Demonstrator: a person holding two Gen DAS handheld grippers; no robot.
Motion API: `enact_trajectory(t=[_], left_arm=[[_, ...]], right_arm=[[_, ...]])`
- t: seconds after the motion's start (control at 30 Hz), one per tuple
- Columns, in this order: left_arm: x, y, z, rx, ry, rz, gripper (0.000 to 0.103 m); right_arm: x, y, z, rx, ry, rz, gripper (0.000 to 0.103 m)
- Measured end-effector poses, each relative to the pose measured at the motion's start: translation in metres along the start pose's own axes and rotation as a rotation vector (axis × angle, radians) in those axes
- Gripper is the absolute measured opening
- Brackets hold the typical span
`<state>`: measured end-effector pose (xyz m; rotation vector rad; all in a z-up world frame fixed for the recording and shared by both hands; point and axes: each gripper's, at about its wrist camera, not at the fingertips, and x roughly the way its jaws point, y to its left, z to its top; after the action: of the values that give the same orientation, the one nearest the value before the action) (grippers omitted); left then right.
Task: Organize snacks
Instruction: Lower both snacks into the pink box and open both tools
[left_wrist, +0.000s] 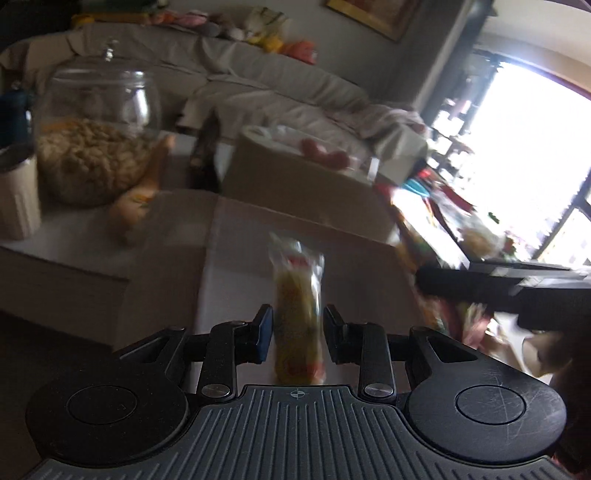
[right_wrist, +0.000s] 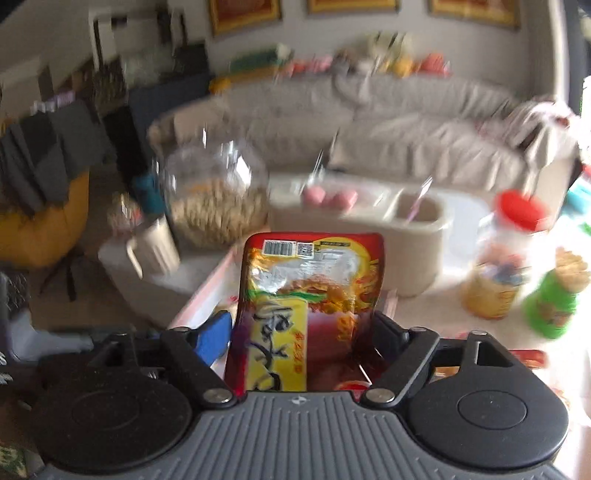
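A white desk (left_wrist: 74, 254) is filling the left of the left wrist frame, carrying a glass jar (left_wrist: 98, 136) of snacks at upper left and a beige organiser box (left_wrist: 295, 184) at centre; a grey sofa (left_wrist: 258, 85) is running across the top. The left claw (left_wrist: 298, 332) is standing open around a clear yellow snack packet (left_wrist: 297, 310), pads apart from it. The right claw (right_wrist: 303, 332) is gripping a red snack bag (right_wrist: 314, 295), centre frame
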<state>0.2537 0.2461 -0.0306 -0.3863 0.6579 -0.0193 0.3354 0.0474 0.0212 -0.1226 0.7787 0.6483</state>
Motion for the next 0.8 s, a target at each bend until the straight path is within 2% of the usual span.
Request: enact_trajectory(t=[0.1, 0.17, 0.37, 0.47, 0.57, 0.63, 0.7, 0.8], left_arm=[[-0.004, 0.015, 0.012, -0.02, -0.04, -0.052, 0.033], [-0.01, 0.021, 0.014, -0.049, -0.052, -0.074, 0.033], [-0.044, 0.023, -0.005, -0.04, -0.153, 0.039, 0.033], [-0.05, 0.024, -0.019, -0.06, -0.14, 0.037, 0.033], [-0.052, 0.022, -0.028, -0.075, -0.132, 0.081, 0.033], [-0.054, 0.023, -0.034, -0.096, -0.148, 0.106, 0.033], [-0.056, 0.025, -0.039, -0.125, -0.154, 0.116, 0.033], [-0.055, 0.031, -0.046, -0.159, -0.111, 0.089, 0.033]], right_arm=[[0.026, 0.0, -0.003, 0.002, 0.021, -0.009, 0.082], [0.026, -0.007, -0.011, 0.034, 0.024, -0.001, 0.082], [-0.002, -0.018, -0.05, -0.026, -0.02, 0.017, 0.087], [-0.013, -0.029, -0.054, 0.042, -0.03, 0.102, 0.088], [-0.024, -0.039, -0.046, 0.129, -0.057, 0.224, 0.088], [-0.026, -0.041, -0.04, 0.171, -0.071, 0.267, 0.089], [-0.031, -0.038, -0.039, 0.164, -0.091, 0.266, 0.089], [-0.04, -0.029, -0.045, 0.102, -0.116, 0.181, 0.089]])
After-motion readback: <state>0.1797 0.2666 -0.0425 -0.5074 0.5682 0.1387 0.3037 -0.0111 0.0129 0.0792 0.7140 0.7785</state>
